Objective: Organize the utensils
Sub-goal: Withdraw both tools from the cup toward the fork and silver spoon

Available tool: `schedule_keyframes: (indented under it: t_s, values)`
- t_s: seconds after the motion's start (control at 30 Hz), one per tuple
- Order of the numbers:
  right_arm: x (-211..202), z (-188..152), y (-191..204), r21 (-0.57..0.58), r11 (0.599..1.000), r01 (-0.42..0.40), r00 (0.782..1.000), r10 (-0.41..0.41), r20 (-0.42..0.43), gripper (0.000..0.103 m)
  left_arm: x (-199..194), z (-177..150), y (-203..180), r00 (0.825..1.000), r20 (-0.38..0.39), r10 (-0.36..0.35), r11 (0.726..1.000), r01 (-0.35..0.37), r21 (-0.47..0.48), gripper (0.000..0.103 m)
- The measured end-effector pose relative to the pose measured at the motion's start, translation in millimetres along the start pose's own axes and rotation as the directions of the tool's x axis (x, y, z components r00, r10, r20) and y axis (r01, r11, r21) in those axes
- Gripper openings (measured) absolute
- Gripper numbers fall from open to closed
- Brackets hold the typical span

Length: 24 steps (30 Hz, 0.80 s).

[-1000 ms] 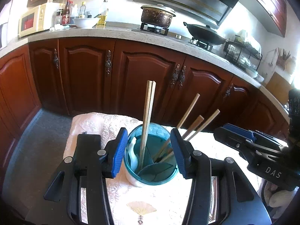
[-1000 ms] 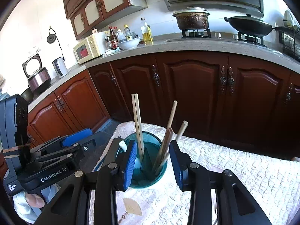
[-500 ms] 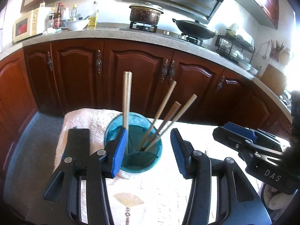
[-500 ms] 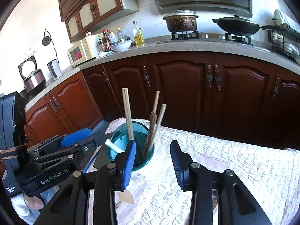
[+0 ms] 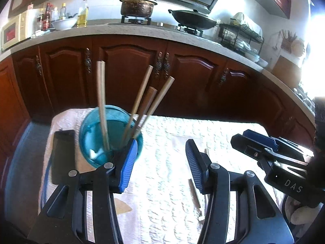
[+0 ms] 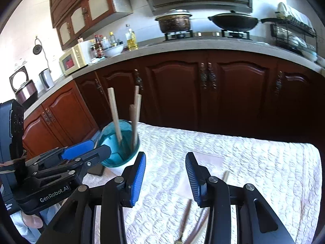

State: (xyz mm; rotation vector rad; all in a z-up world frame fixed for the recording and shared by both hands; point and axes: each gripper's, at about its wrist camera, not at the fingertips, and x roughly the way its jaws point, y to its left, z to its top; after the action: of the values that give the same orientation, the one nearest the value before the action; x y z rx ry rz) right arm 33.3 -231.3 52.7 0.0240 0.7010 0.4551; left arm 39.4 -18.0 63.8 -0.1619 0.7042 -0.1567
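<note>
1. Left gripper (image 5: 160, 160): jaws apart, nothing btwn.
2. Right gripper (image 6: 165, 172): jaws apart, empty; just been opening.
3. Teal holder (image 6: 119, 148) w/ upright chopsticks (image 5: 101, 105) at tabletop (image 6: 254, 162) far-left.
4. Loose utensils (image 6: 185, 217) lie near right gripper.

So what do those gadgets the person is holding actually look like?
Each is a black hand-held gripper with two blue ribbed pads and silver rivets. The left hand-held gripper carries white "GenRobot.AI" lettering on its side; the right hand-held gripper carries "DAS". The person appears to wear pale gloves.
</note>
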Motion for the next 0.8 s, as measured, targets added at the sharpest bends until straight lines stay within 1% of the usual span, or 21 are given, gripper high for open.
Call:
schedule_keyframes:
  t_s: [0.23,0.47,0.8]
  values:
    - [-12.3,-12.6,-26.7,0.044,0.998,0.043,0.999,-0.043,-0.006,0.039,10.4,-7.6,-19.2,0.999,-0.028,-0.026,1.0,0.026,0.014,0.05]
    - [-18.1,-23.8,-45.3,0.058,0.995,0.082,0.997,-0.081,-0.016,0.041,20.1,-13.6,-31.8,0.998,-0.056,-0.04,0.999,0.042,0.027,0.053]
    - [-3.9,-47.2,-73.3,0.111,0.988,0.107,0.991,-0.097,-0.094,0.041,40.2,-28.7,-39.8,0.992,-0.121,-0.046,0.998,0.05,0.031,0.054]
